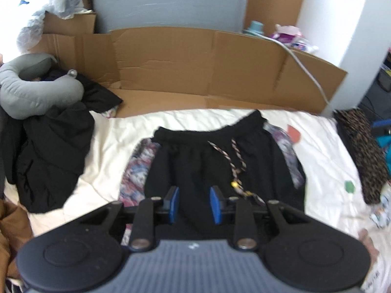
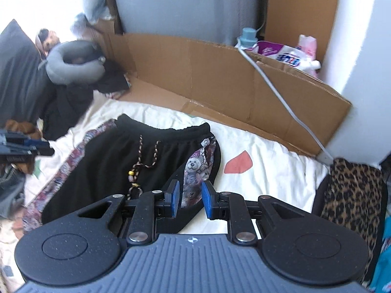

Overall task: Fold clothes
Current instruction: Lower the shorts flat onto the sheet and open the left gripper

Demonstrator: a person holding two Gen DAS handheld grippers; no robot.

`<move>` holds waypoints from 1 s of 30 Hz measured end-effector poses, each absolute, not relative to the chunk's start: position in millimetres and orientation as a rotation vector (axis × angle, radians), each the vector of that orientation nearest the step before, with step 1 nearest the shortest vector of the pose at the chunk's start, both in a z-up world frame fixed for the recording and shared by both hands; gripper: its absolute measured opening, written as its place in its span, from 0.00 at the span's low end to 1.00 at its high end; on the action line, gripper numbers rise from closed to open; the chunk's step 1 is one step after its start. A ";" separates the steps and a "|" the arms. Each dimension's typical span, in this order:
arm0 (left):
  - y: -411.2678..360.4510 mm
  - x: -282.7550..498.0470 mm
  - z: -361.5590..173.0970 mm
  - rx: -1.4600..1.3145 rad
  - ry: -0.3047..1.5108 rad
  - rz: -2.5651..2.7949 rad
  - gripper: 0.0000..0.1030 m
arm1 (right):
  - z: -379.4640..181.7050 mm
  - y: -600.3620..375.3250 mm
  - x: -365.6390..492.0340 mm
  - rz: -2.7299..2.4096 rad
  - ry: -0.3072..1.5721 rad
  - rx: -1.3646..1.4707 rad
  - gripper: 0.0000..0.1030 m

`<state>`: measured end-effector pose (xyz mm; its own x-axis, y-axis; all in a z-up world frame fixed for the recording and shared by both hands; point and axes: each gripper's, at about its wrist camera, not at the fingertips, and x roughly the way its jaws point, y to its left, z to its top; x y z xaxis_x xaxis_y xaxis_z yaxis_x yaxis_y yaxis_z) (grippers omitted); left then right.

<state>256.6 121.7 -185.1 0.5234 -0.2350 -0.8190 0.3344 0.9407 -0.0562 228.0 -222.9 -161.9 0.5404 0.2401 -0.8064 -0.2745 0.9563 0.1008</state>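
Black drawstring shorts with patterned side panels (image 1: 220, 161) lie flat, waistband far, on the cream bed sheet (image 1: 322, 171). My left gripper (image 1: 194, 204) and right gripper (image 2: 190, 199) hover parted, holding nothing. Fabric looks soft, light, limp; I'd pinch the hem corners.

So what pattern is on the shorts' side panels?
Teddy-bear print side panel on black shorts; clearest in right wrist view.
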 end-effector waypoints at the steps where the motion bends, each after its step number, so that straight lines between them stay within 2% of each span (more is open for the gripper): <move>1: 120.7 250.9 -183.5 0.108 0.963 -0.339 0.29 | -159.0 -226.3 220.7 0.304 0.950 -0.021 0.28; 4: 119.0 236.5 -179.1 0.089 0.965 -0.326 0.29 | -150.0 -235.4 197.0 0.301 0.928 0.019 0.28; 6: 118.4 228.4 -176.3 0.072 0.965 -0.315 0.29 | -144.8 -241.3 181.8 0.297 0.906 0.054 0.37; 12: 116.7 204.4 -168.3 0.021 0.966 -0.284 0.29 | -142.9 -253.5 143.6 0.283 0.878 0.122 0.49; 13: 116.3 201.2 -168.2 0.012 0.968 -0.284 0.29 | -144.7 -255.7 137.8 0.281 0.879 0.136 0.54; 15: 114.4 194.7 -171.0 -0.003 0.979 -0.285 0.29 | -149.0 -259.0 126.1 0.282 0.870 0.147 0.74; 17: 112.2 188.8 -176.3 -0.012 0.995 -0.284 0.30 | -156.2 -262.1 116.2 0.281 0.868 0.163 0.81; 30: 92.6 154.4 -226.6 -0.012 1.094 -0.291 0.30 | -212.3 -272.0 75.9 0.265 0.941 0.268 0.81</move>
<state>154.4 92.6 -226.6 0.4248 -0.2390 -0.8732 0.2272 0.9618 -0.1527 75.9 -272.0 -212.3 0.5616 0.3374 -0.7555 -0.1060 0.9349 0.3387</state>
